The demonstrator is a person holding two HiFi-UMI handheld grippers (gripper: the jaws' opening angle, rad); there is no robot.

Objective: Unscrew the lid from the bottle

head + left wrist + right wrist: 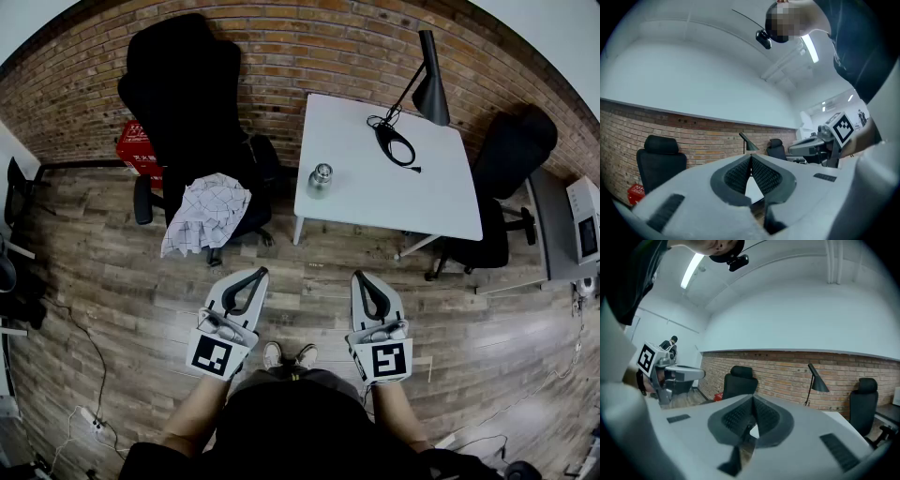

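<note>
A small metal bottle with a lid [320,179] stands upright near the left edge of the white table [403,187], far ahead of me. My left gripper [261,273] and right gripper [358,276] hang side by side over the wood floor, well short of the table. Both are shut with nothing between the jaws. In the left gripper view the left gripper [750,157] has its pads together, and the right gripper [752,399] looks the same in its own view. The bottle is hidden in both gripper views.
A black desk lamp [429,80] and its coiled cable [396,142] sit on the table. A black office chair with a checked cloth [206,214] stands at the left, another chair [506,169] at the right. A red crate [139,150] rests by the brick wall.
</note>
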